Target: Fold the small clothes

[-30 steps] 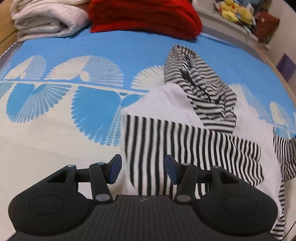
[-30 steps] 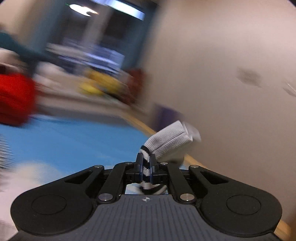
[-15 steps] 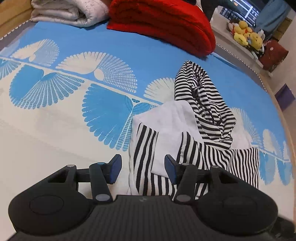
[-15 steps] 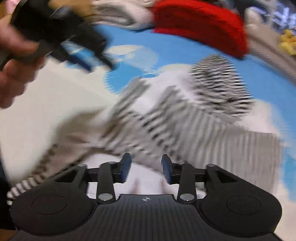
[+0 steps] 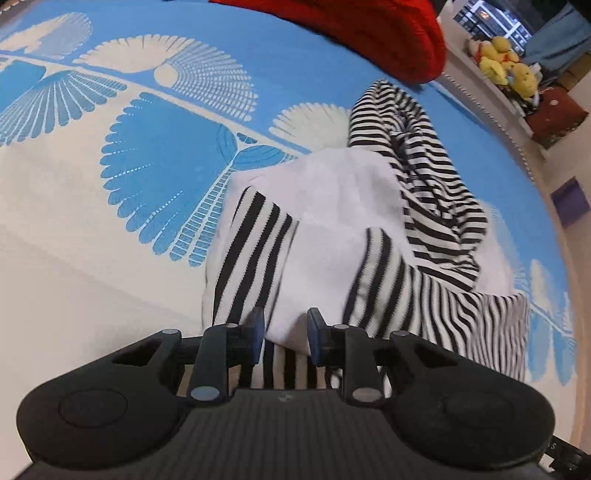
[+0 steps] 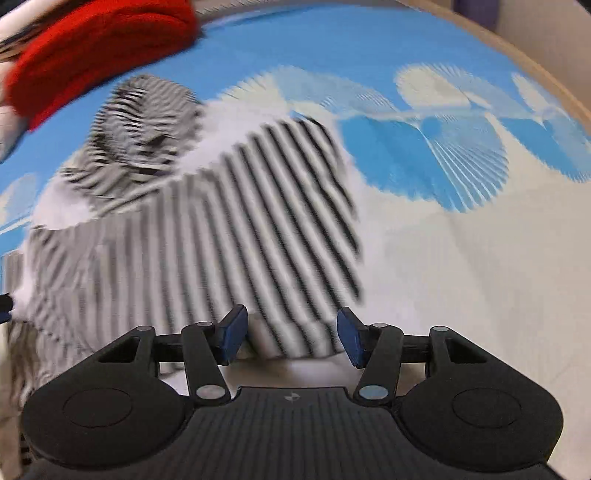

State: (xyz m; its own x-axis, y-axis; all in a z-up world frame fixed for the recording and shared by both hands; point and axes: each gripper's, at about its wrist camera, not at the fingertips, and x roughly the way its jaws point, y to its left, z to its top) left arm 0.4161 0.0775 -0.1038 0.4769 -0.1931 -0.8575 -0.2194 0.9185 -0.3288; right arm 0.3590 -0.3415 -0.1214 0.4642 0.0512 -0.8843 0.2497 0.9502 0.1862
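**Striped top lies rumpled on patterned bed as both grippers hang over its hem**

A bed (image 5: 92, 229) spread with a blue-and-cream fan-pattern cover fills both wrist views. At 12 o'clock in the left wrist view a red blanket (image 5: 369, 33) sits at the far edge of the cover; the right wrist view shows it at 10 o'clock (image 6: 96, 48). The black-and-white striped hooded top (image 5: 417, 206) lies crumpled on the cover from the centre toward 3 o'clock, its hood bunched at the far end, a plain white panel showing in the middle and a striped fold turned over it. In the right wrist view the same garment (image 6: 229, 221), blurred, spreads from 9 o'clock to the centre. Yellow stuffed toys (image 5: 506, 70) sit on a ledge at 2 o'clock, beyond the bed.

The left gripper (image 5: 283, 334) hangs at 6 o'clock with its fingers parted, a white fold of the top's near edge lying between them, not pinched. The right gripper (image 6: 291, 334) has its fingers spread wider, the striped hem just ahead of the tips.
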